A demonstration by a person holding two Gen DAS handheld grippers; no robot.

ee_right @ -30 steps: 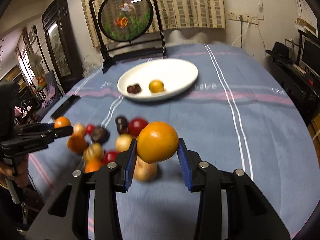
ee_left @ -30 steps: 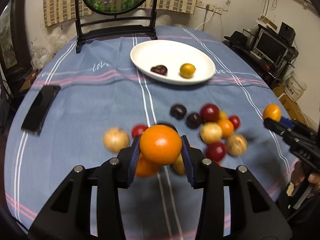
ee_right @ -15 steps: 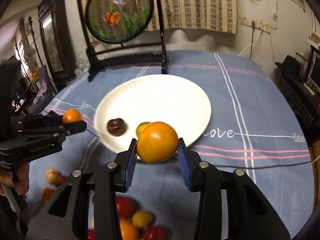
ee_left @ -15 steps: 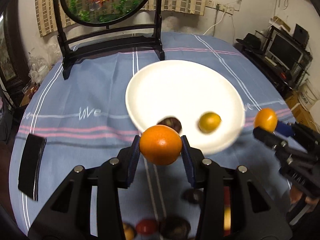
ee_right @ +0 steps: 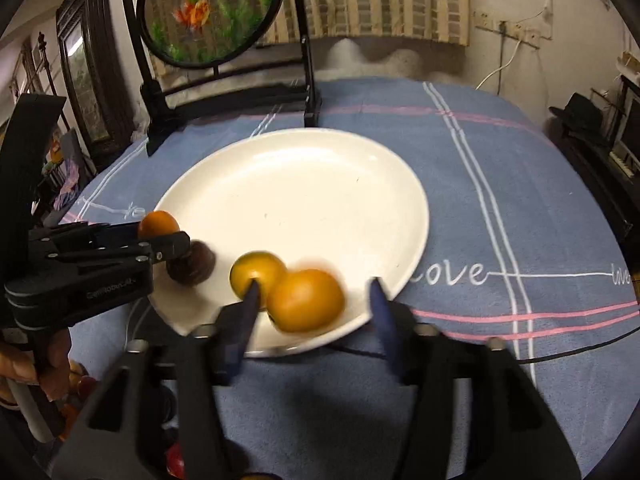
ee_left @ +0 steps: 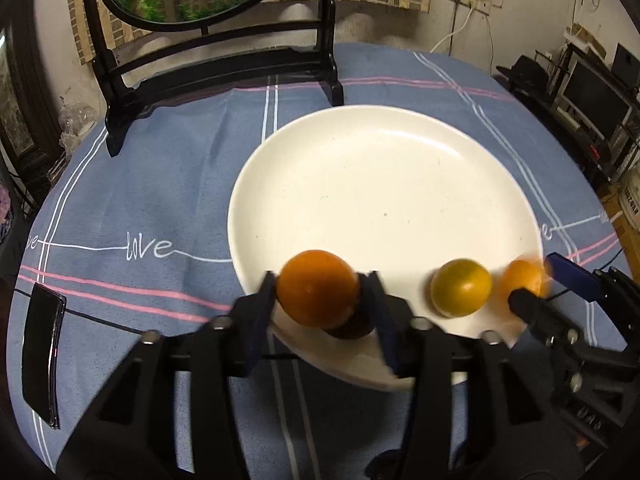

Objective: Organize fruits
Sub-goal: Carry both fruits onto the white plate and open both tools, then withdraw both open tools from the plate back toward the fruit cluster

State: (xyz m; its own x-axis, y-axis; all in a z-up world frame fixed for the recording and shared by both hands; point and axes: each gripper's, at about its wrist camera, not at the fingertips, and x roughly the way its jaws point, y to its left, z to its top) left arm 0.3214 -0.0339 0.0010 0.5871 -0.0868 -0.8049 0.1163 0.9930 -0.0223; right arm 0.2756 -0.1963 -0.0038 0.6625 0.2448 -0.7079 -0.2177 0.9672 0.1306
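Both tongs are seen opening low in frame over a white plate (ee_left: 384, 168): left tongs (ee_left: 324, 312) around an orange (ee_left: 318, 288), right tongs (ee_right: 312, 312) releasing another orange (ee_right: 306, 300).

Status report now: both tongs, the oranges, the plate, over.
Left tongs opening, orange between them. Right tongs opening, orange free, blurred. Both over white plate. Close by: dark fruit, yellow-green citrus.

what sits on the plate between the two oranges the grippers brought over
In the right wrist view, a dark fruit and a yellow-green citrus lie between the left orange and the right orange.
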